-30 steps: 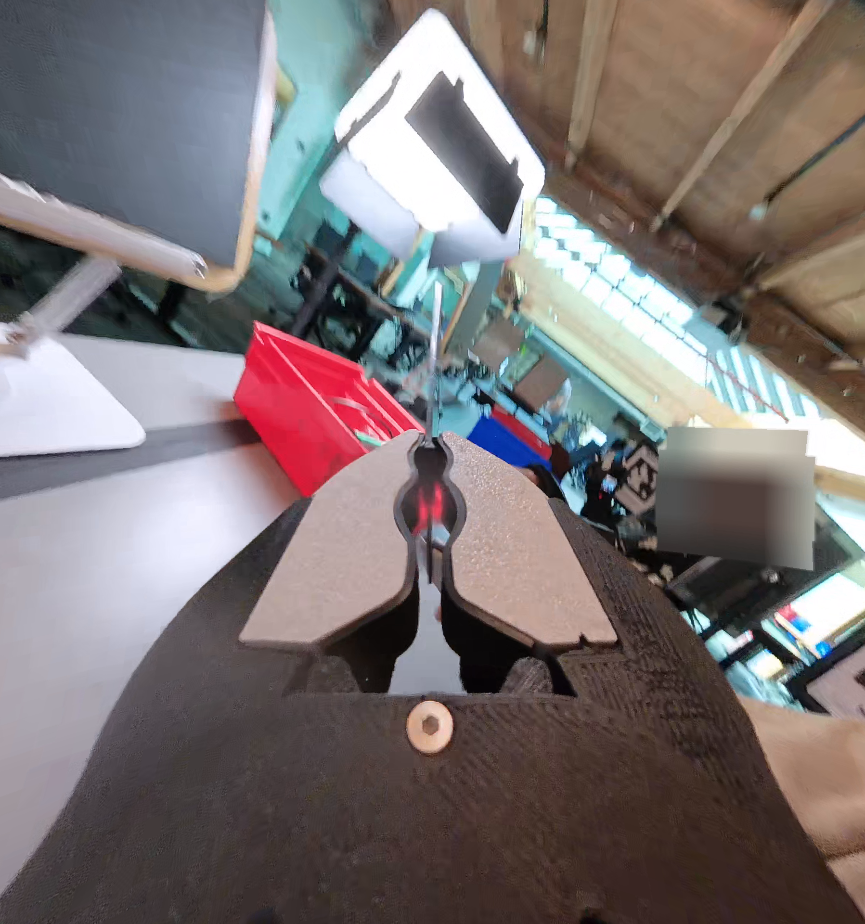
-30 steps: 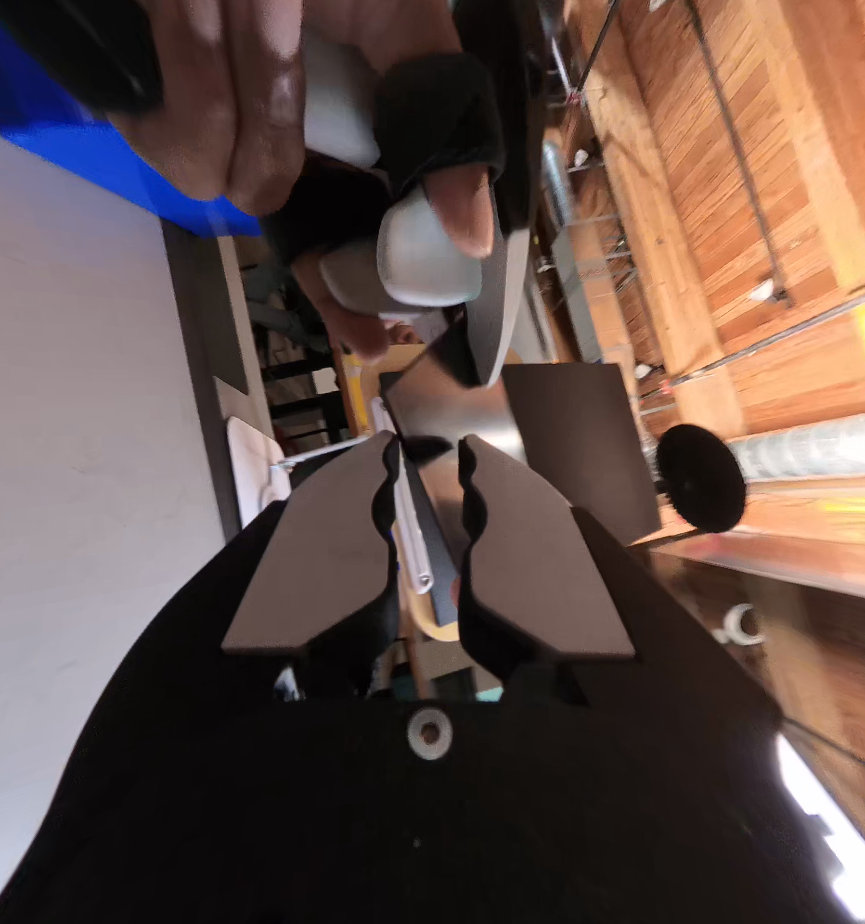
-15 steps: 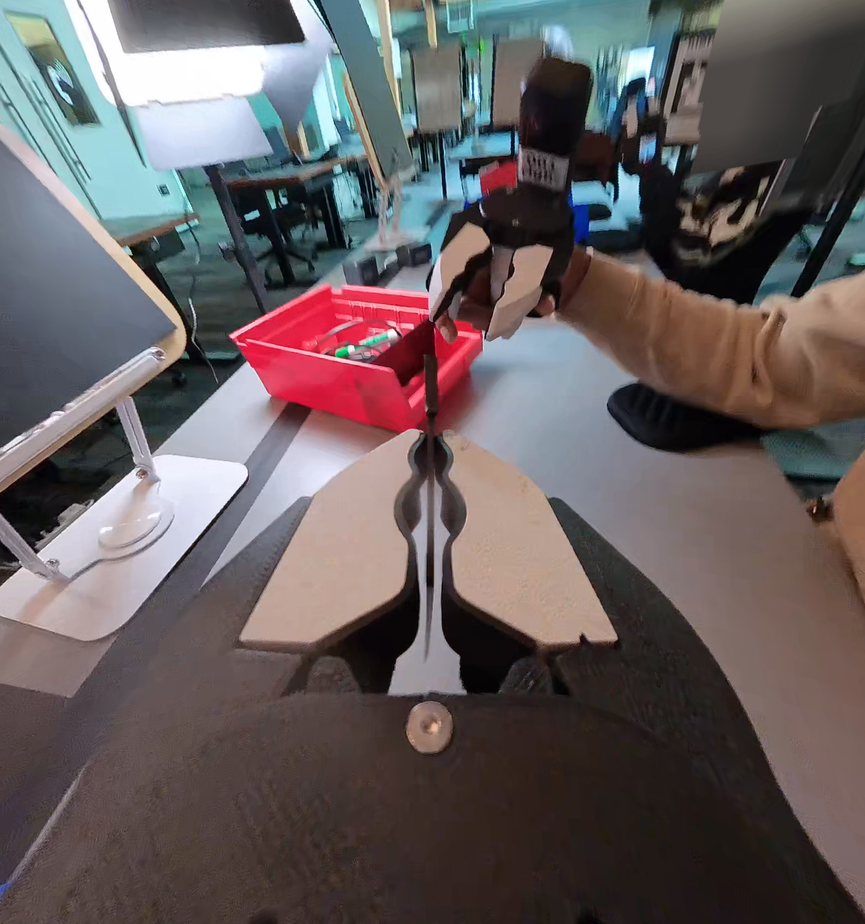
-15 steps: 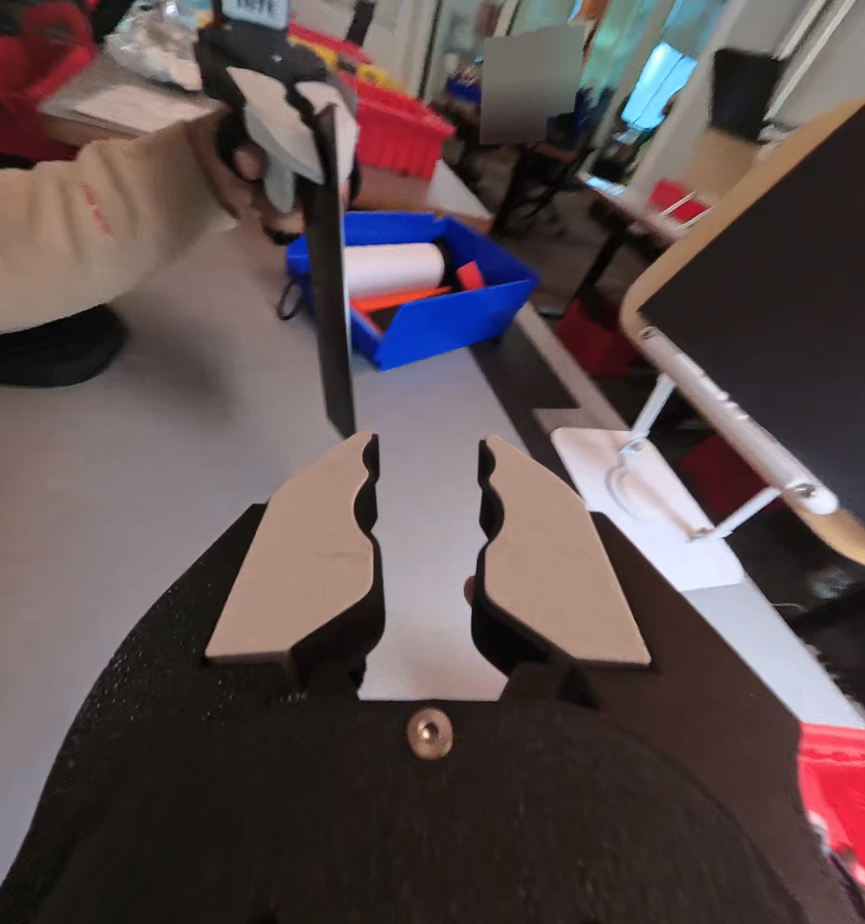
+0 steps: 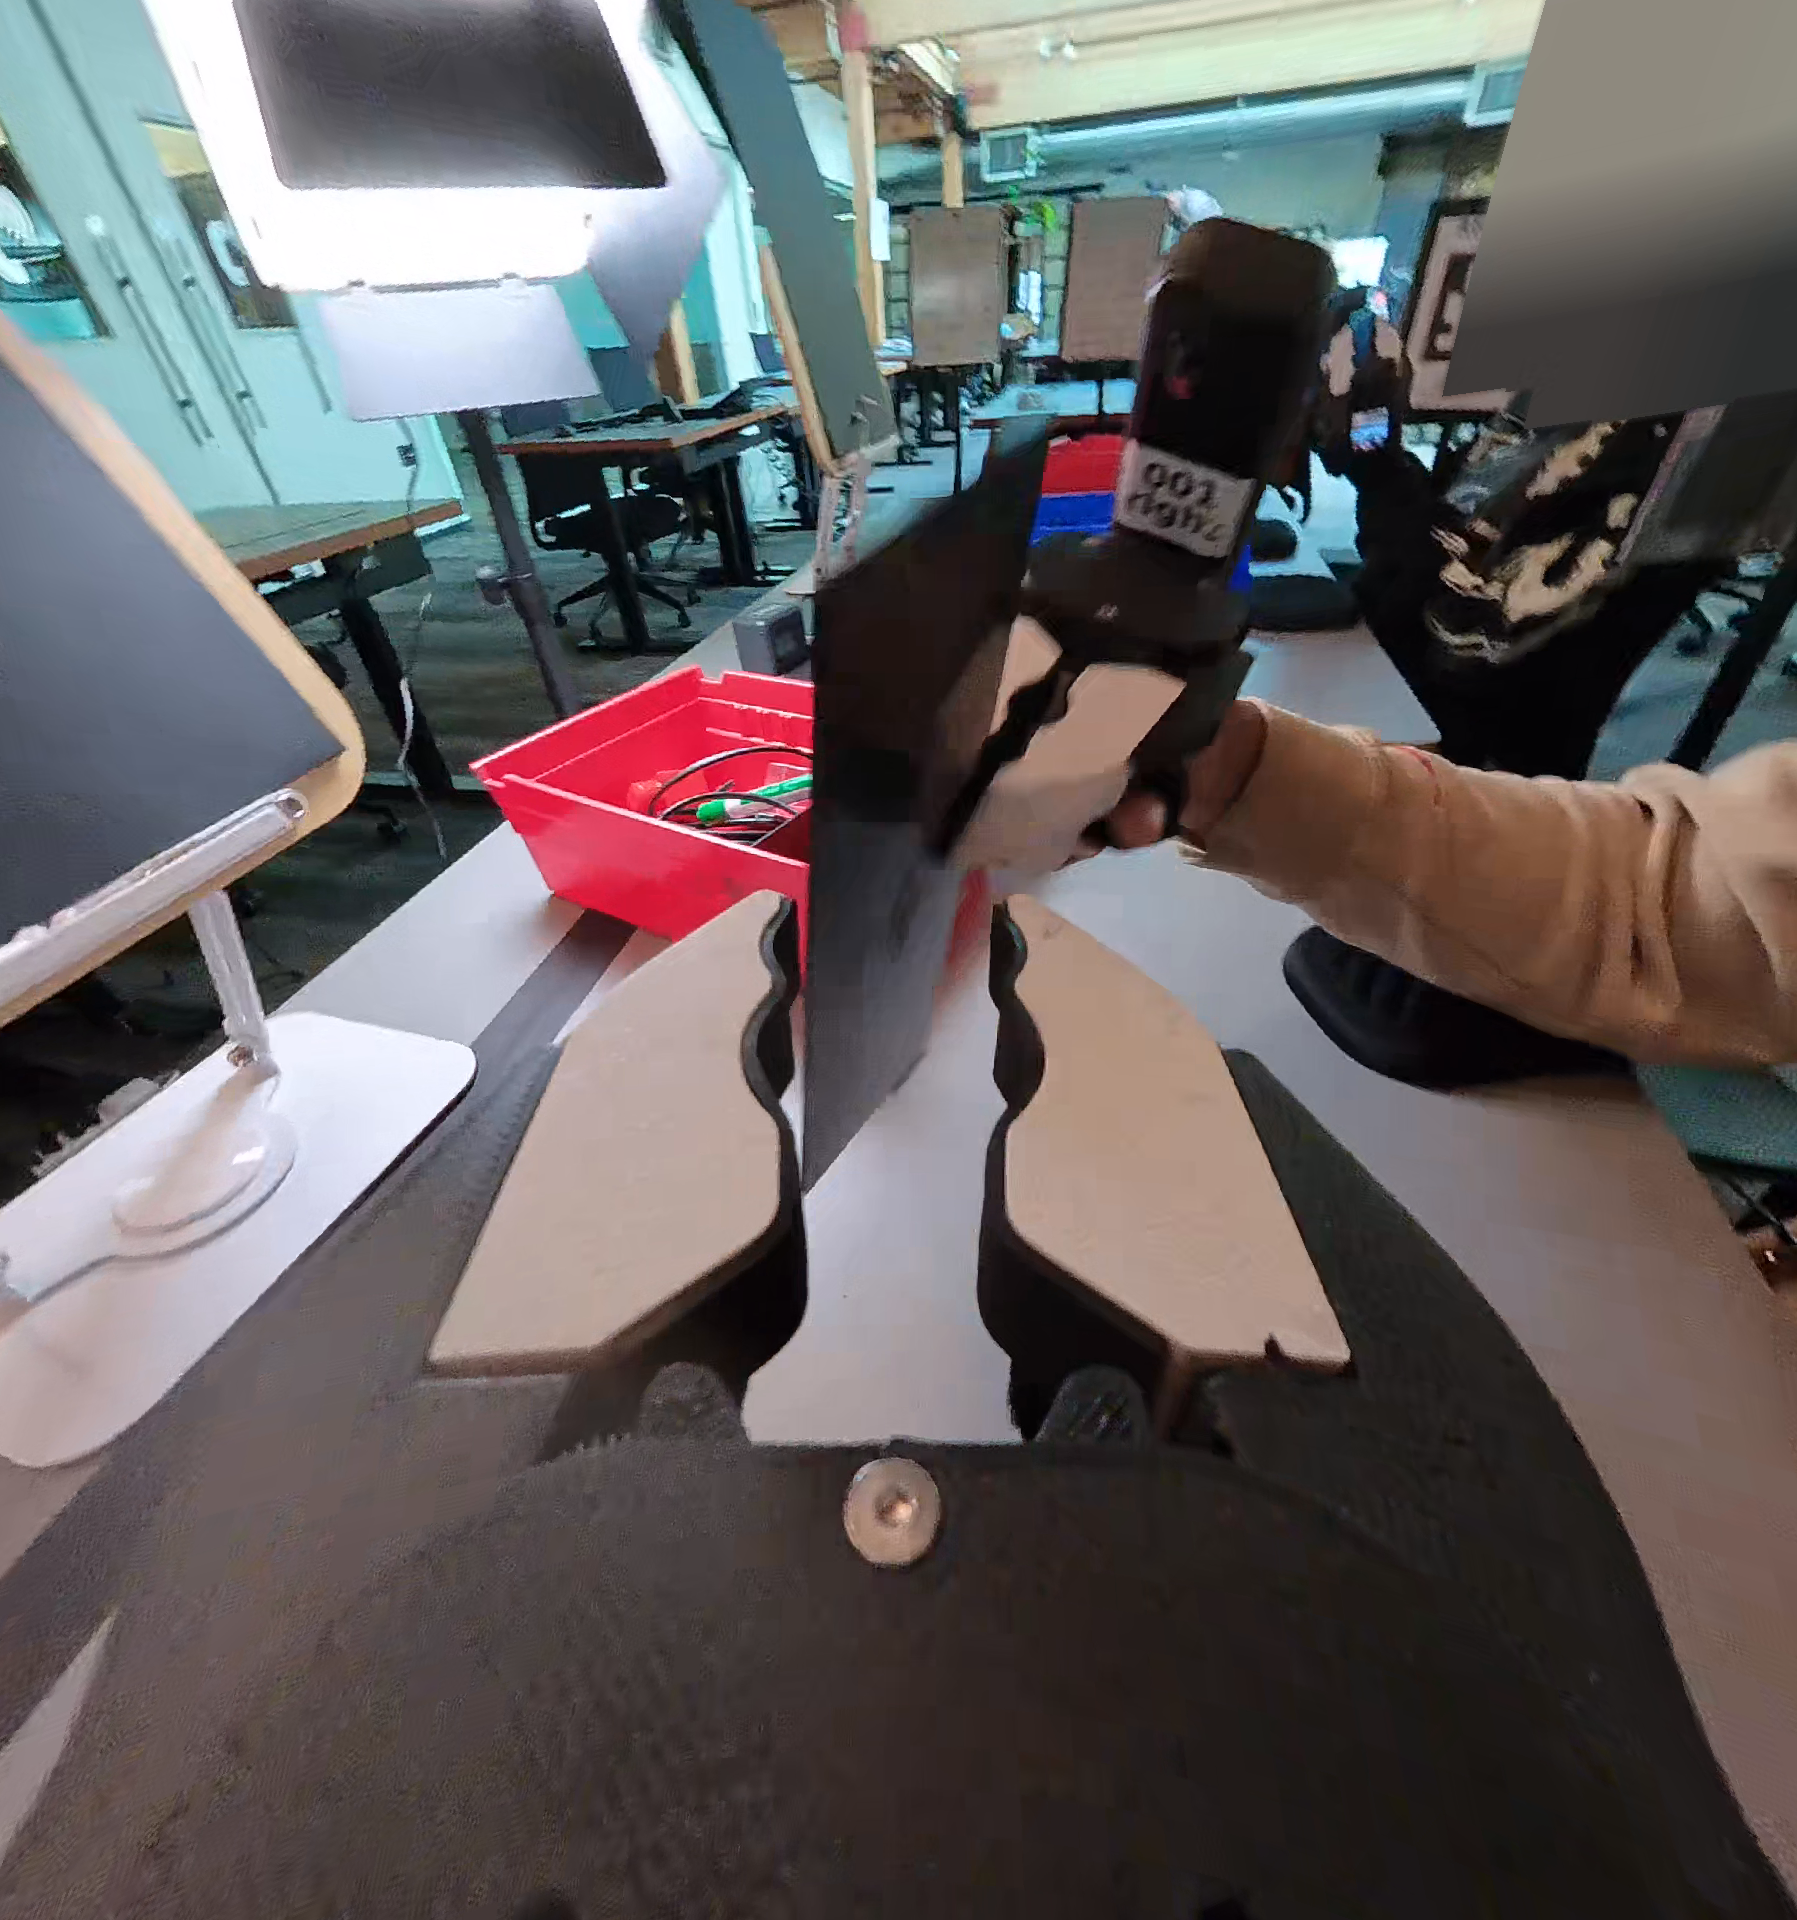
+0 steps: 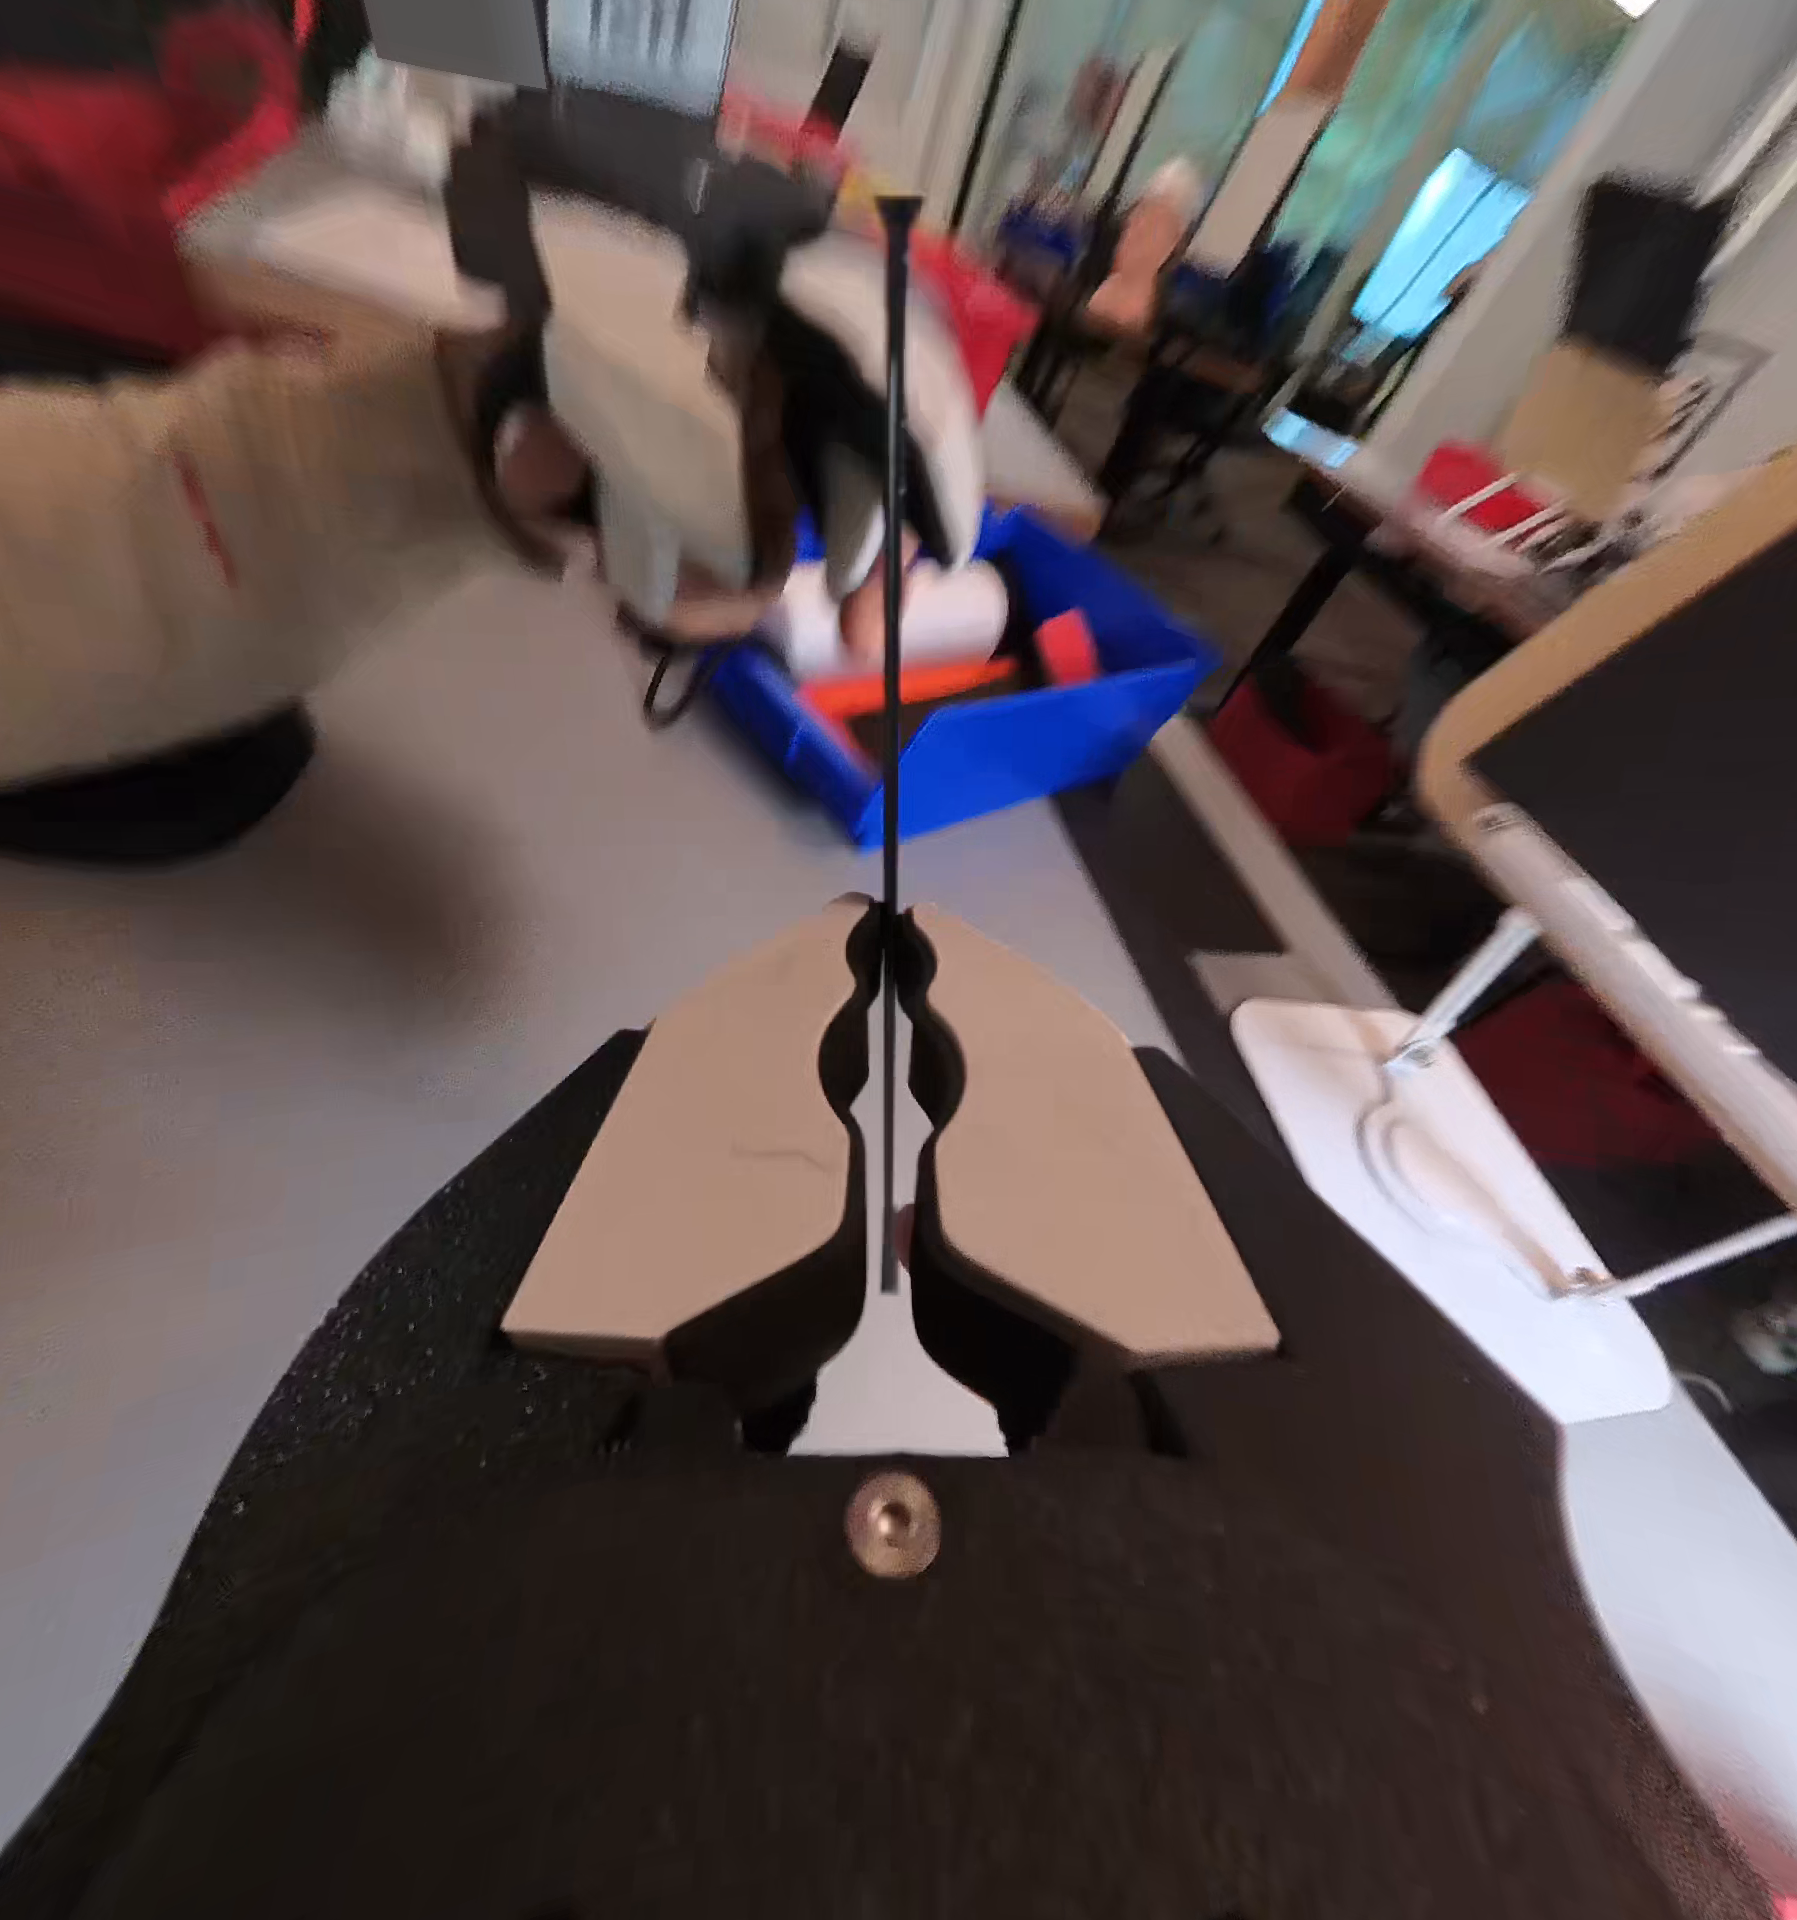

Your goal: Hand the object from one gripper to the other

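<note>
A thin black plate (image 5: 894,831) stands upright above the grey table (image 5: 1393,1195). My right gripper (image 6: 889,909) is shut on it; in the right wrist view the plate (image 6: 891,623) shows edge-on, pinched between both pads. In the left wrist view the right gripper (image 5: 1019,769) clamps the plate's upper right part. My left gripper (image 5: 894,909) is open. The plate's lower end hangs between its pads, with a clear gap to the right one. The left gripper (image 6: 800,457) also shows blurred and spread behind the plate in the right wrist view.
A red bin (image 5: 645,821) with cables and a pen stands ahead on the left. A blue bin (image 6: 1029,748) with several items stands behind the grippers. A dark screen on a white stand (image 5: 177,1174) is at the table's edge. A person's beige sleeve (image 5: 1548,883) reaches in. Tip to tip, the grippers are about 6 cm apart.
Half a second ago my left gripper was shut on the plate and my right gripper was open and apart from it. Now the right has closed on the plate and the left has opened.
</note>
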Demonstrator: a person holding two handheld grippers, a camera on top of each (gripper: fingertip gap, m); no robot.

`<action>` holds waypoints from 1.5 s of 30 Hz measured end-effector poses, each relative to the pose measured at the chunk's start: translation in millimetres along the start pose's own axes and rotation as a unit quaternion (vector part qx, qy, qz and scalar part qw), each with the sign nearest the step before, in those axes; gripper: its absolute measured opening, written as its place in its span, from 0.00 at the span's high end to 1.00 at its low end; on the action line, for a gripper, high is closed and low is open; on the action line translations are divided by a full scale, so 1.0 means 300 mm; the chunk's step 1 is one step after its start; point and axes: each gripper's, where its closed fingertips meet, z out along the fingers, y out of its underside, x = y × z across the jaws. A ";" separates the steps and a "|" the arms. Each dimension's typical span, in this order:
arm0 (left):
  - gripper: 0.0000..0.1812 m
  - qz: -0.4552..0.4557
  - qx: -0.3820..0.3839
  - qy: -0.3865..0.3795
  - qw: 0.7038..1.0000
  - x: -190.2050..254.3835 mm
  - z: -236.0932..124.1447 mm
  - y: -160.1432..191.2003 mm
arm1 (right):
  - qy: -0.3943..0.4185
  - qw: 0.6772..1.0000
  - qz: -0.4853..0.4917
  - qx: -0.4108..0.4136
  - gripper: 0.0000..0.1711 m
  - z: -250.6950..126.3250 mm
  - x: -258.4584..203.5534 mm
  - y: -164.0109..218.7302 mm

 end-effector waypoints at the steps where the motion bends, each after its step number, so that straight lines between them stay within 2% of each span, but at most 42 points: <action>1: 0.80 -0.011 0.004 -0.008 1.000 -0.018 0.002 0.007 | 0.014 0.999 0.016 0.043 0.99 -0.036 0.028 -0.043; 4: 0.80 -0.019 0.010 0.009 1.000 -0.012 0.028 0.029 | -0.017 0.980 0.100 0.173 0.99 -0.132 0.053 -0.171; 7: 0.81 -0.040 0.029 0.068 0.996 0.050 0.049 0.018 | -0.082 0.949 0.172 0.251 0.99 -0.187 0.042 -0.241; 9: 0.88 -0.054 0.044 0.105 0.992 0.090 0.056 0.002 | -0.097 0.929 0.204 0.292 0.99 -0.209 0.054 -0.267; 10: 0.96 -0.053 0.050 0.112 0.991 0.100 0.060 -0.006 | -0.106 0.922 0.217 0.304 0.99 -0.214 0.056 -0.273; 13: 0.98 -0.052 0.060 0.103 0.992 0.099 0.067 -0.027 | -0.100 0.908 0.239 0.328 0.99 -0.214 0.074 -0.280; 15: 0.99 -0.063 0.075 0.094 0.991 0.086 0.061 -0.052 | -0.087 0.901 0.252 0.342 0.98 -0.217 0.092 -0.286; 18: 0.99 -0.073 0.105 0.089 0.988 0.075 0.031 -0.097 | -0.072 0.905 0.247 0.340 0.86 -0.197 0.098 -0.264; 21: 0.99 -0.069 0.105 0.078 0.989 0.066 -0.002 -0.121 | -0.103 0.922 0.237 0.290 0.80 -0.131 0.056 -0.204; 24: 0.99 -0.078 0.117 0.079 0.987 0.062 -0.033 -0.151 | -0.142 0.921 0.234 0.276 0.77 -0.072 -0.004 -0.171; 26: 0.99 -0.081 0.120 0.080 0.986 0.059 -0.032 -0.149 | -0.150 0.915 0.233 0.293 0.79 -0.045 -0.030 -0.181; 27: 0.99 -0.086 0.119 0.080 0.986 0.055 -0.027 -0.141 | -0.146 0.913 0.232 0.302 0.84 -0.036 -0.036 -0.187; 28: 0.99 -0.095 0.120 0.075 0.985 0.044 -0.022 -0.136 | -0.133 0.908 0.233 0.322 0.95 -0.039 -0.028 -0.197; 29: 0.98 -0.109 0.122 0.066 0.984 0.026 -0.018 -0.132 | -0.119 0.908 0.229 0.329 0.99 -0.041 -0.019 -0.200; 32: 0.94 -0.128 0.130 0.006 0.983 -0.046 -0.017 -0.113 | -0.071 0.927 0.216 0.298 1.00 -0.036 0.022 -0.179; 35: 0.89 -0.133 0.136 -0.047 0.981 -0.111 -0.051 -0.105 | 0.002 0.930 0.207 0.305 0.99 -0.102 0.112 -0.180; 37: 0.90 -0.134 0.135 -0.064 0.980 -0.135 -0.077 -0.106 | 0.091 0.941 0.192 0.263 0.99 -0.157 0.210 -0.148; 39: 0.90 -0.125 0.137 -0.081 0.979 -0.153 -0.103 -0.112 | 0.220 0.949 0.139 0.180 0.99 -0.246 0.327 -0.086; 40: 0.90 -0.119 0.137 -0.097 0.979 -0.166 -0.117 -0.116 | 0.291 0.942 0.112 0.123 0.99 -0.306 0.391 -0.043; 43: 0.93 -0.100 0.133 -0.137 0.977 -0.199 -0.154 -0.121 | 0.446 0.890 0.064 -0.070 0.98 -0.508 0.544 0.111; 45: 0.93 -0.096 0.134 -0.145 0.976 -0.208 -0.170 -0.125 | 0.460 0.856 0.064 -0.227 0.99 -0.600 0.605 0.255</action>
